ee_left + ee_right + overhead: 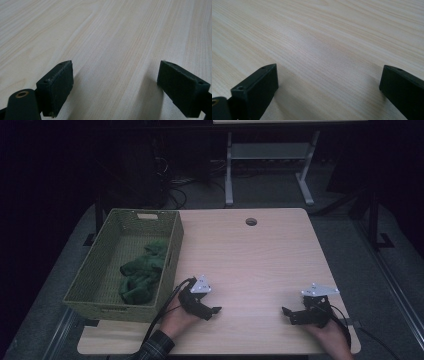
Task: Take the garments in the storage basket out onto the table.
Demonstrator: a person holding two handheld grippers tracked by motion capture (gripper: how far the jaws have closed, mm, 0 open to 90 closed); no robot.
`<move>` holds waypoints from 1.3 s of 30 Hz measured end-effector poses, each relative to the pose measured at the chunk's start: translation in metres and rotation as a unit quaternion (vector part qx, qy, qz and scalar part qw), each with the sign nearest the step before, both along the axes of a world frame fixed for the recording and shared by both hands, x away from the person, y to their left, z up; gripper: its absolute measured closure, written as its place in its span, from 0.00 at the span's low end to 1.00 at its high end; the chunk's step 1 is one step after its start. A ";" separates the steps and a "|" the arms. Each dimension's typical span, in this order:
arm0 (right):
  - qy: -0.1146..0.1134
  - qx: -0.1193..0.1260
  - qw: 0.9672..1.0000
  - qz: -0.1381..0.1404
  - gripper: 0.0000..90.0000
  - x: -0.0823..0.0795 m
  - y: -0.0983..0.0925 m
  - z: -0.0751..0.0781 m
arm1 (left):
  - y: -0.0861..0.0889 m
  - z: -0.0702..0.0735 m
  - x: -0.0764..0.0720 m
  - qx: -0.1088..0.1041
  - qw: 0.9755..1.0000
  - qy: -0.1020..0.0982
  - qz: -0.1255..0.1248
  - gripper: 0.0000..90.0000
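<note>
On the table, near edge: both grippers rest low, well apart, jaws pointing toward each other
Left gripper [212,311]: jaws spread, nothing between them, just right of the basket
Right gripper [287,312]: jaws spread, bare table [250,260] between them
Basket [172,262]: at the table's left side
Green cloth [142,272]: crumpled inside the basket

Quick count on the table

We've got two grippers, left gripper [216,311] lower centre and right gripper [286,312] lower right; one green woven basket [111,238] at left; one green cloth [142,272] inside it; one wooden table [260,255].
</note>
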State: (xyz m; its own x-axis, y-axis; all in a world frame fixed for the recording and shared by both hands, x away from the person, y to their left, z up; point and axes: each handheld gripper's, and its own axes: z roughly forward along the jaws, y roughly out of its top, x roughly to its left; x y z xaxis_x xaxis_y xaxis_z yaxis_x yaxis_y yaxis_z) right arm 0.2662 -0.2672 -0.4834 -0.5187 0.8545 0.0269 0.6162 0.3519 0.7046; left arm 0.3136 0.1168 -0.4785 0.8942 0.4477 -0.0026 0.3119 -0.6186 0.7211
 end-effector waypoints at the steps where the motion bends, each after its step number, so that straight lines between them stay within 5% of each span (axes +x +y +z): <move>1: 0.000 0.000 1.000 0.000 0.02 0.000 0.000 0.000 | -0.001 0.000 0.000 0.001 1.000 0.000 0.002 0.14; 24: 0.001 0.000 1.000 0.002 0.02 0.000 0.000 0.000 | -0.004 0.018 0.001 0.028 0.999 0.020 0.005 0.16; 39: 0.001 -0.001 1.000 0.003 0.02 0.000 0.000 0.000 | -0.002 0.043 0.001 0.019 1.000 0.019 0.000 0.16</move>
